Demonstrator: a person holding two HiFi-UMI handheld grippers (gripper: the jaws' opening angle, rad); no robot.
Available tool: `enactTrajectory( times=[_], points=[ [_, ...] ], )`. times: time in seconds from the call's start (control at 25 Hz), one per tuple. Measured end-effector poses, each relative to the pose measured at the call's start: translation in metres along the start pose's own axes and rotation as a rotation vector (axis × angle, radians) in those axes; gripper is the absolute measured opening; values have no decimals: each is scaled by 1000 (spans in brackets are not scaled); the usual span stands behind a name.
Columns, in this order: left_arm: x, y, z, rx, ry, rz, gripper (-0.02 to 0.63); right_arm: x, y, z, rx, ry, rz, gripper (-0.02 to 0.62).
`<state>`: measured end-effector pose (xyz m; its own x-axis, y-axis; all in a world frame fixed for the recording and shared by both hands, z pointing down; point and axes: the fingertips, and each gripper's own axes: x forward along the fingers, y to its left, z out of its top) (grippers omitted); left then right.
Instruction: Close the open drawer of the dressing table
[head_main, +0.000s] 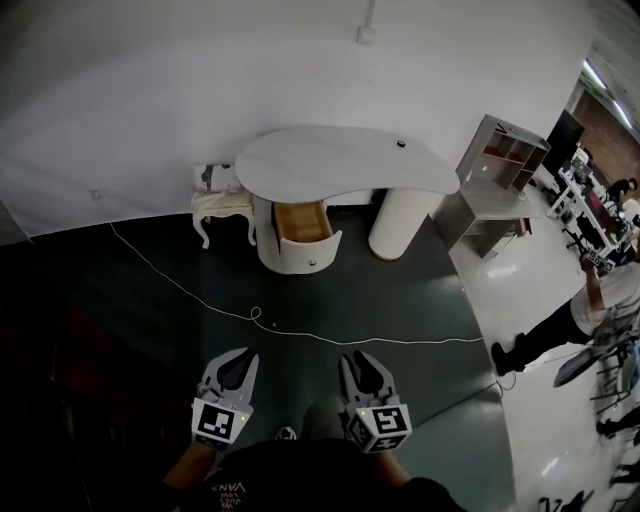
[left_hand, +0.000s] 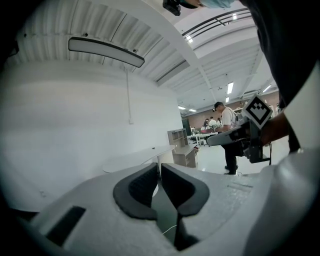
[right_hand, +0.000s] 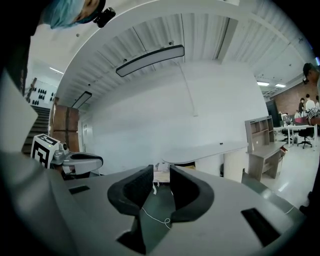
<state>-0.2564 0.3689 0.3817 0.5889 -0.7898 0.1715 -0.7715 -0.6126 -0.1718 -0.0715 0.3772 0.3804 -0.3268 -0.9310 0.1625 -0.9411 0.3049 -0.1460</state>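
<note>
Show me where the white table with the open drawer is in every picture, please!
Head view: the dressing table is in the upper middle, with its drawer pulled open toward us.
Left gripper view: its pale top shows a little left of centre, below the middle.
Right gripper view: its top sits right of centre.
Shared landmark: the shelf unit stands just right of the table in all three.

Only a faint "VANS" print is legible, on the person's dark top (head_main: 230, 487).
</note>
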Motion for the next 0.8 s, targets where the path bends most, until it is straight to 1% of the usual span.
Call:
enactTrajectory(
  times=[0.2, 0.36, 0.52, 0.68, 0.8],
  points=[
    [4, 10, -6, -36, 10, 5, 21, 24, -1, 5, -2, 2, 7, 132],
    [21, 27, -14, -57, 19, 17, 21, 49, -4, 2, 3, 18, 18, 149],
    [54, 40, -16, -64, 34, 16, 23, 80, -21, 4, -3, 36, 27, 153],
    [100, 49, -12, -64, 53, 10, 23, 112, -52, 7, 7, 66, 31, 155],
    [138, 61, -5, -72, 52, 26, 33, 142, -71, 11, 1, 94, 60, 160]
  ],
)
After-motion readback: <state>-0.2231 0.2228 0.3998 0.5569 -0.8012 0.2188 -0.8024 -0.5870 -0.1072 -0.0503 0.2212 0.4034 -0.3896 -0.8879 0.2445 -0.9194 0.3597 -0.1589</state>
